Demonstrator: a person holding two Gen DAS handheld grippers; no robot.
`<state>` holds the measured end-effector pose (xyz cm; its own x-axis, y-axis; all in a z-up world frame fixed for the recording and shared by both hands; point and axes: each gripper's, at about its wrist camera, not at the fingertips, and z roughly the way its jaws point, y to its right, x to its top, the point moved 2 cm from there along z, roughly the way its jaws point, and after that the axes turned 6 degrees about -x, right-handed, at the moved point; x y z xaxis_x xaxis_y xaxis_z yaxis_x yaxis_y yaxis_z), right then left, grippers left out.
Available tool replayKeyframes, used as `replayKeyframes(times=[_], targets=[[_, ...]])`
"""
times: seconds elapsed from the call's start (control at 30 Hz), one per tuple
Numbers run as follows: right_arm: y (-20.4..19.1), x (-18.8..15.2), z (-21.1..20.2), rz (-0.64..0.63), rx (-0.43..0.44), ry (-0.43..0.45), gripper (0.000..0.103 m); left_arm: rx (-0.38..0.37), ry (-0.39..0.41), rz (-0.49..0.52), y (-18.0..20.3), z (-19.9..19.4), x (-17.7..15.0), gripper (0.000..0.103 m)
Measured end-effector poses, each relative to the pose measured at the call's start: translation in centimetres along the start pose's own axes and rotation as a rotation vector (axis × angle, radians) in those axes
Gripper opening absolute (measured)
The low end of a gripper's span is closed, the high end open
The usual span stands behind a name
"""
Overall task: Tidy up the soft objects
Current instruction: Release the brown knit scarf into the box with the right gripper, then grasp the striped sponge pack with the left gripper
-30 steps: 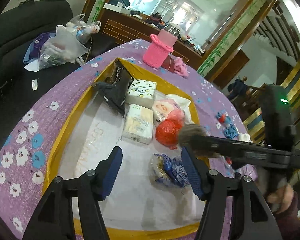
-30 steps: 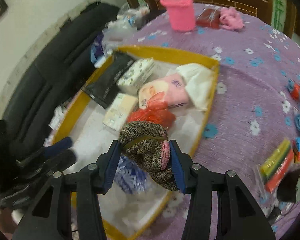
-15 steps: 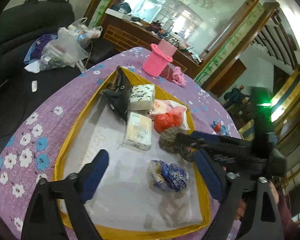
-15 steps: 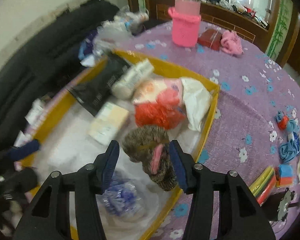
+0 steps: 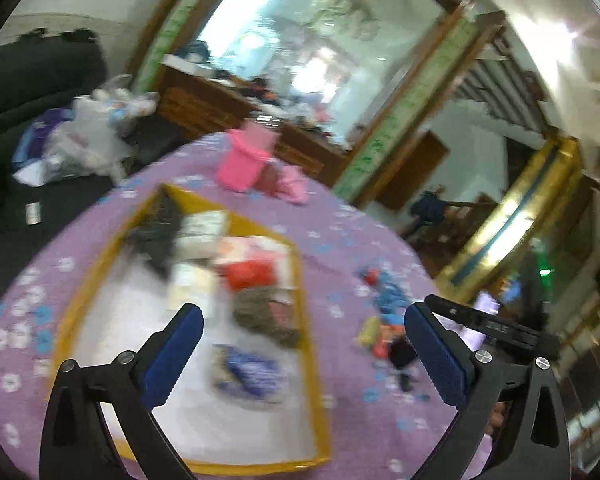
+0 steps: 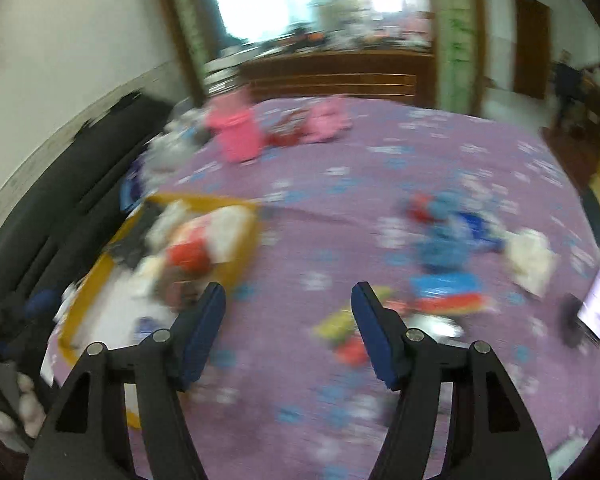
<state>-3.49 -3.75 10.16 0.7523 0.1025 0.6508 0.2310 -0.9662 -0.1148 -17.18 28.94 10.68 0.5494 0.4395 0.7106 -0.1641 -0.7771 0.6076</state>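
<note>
Both views are blurred by motion. The brown knitted hat [image 5: 266,314] lies in the yellow-rimmed tray [image 5: 308,360] near its right edge, beside a red bag [image 5: 250,274] and a blue-and-white pack [image 5: 246,370]. My left gripper [image 5: 300,354] is open and empty above the tray's near right part. My right gripper [image 6: 288,326] is open and empty over the purple cloth, right of the tray [image 6: 242,256]. Blue soft pieces [image 6: 444,248] and a white soft piece [image 6: 530,258] lie on the cloth ahead of it.
A pink knitted holder [image 5: 244,160] and pink cloth [image 5: 294,184] stand at the table's far side. Coloured packets [image 6: 446,300] lie near my right gripper. A black sofa [image 6: 48,216] runs along the left. A wooden cabinet [image 6: 332,76] stands behind the table.
My right gripper has opened, let go of the knitted hat in the tray, and swung right over the cloth. My left gripper has lifted and turned right.
</note>
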Motion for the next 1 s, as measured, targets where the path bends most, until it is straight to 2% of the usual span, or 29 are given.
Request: replayKeyframes(times=[0.07,0.2,0.33,0.47,0.63,0.73,0.8,0.83,1.0], targets=[[3.9,-0.4,-0.9,0.066,-0.046,0.01,0.068,-0.047,-0.04,0.011,1.1,1.6,-0.9,0.102],[10.8,-2.7,-1.7,0.195,-0.11,0.001,0.069,-0.046,-0.185,0.031,2.9,6.0,-2.9,0.102],[14.4,-4.8,-1.4,0.268,-0.117,-0.023,0.069,-0.025,-0.278,0.098,5.4,9.8,-4.2,0.102],[16.2,-6.0,-0.7,0.309,-0.102,-0.03,0.069,0.027,-0.358,0.196,8.0,13.5,-5.1,0.102],[17.9,-6.9,0.1,0.356,-0.072,-0.03,0.068,0.11,-0.423,0.326,10.5,17.5,-4.7,0.102],[18.4,-7.3,0.6,0.378,-0.054,-0.036,0.069,0.138,-0.475,0.401,11.7,20.8,-5.0,0.099],[18.5,-7.5,0.7,0.385,-0.042,-0.043,0.068,0.138,-0.526,0.465,12.3,23.6,-5.5,0.083],[18.6,-7.5,0.6,0.386,-0.04,-0.045,0.068,0.127,-0.555,0.495,12.6,24.8,-5.7,0.081],[19.2,-7.4,-0.3,0.399,-0.044,-0.041,0.069,0.086,-0.663,0.58,12.5,30.9,-6.3,0.08]])
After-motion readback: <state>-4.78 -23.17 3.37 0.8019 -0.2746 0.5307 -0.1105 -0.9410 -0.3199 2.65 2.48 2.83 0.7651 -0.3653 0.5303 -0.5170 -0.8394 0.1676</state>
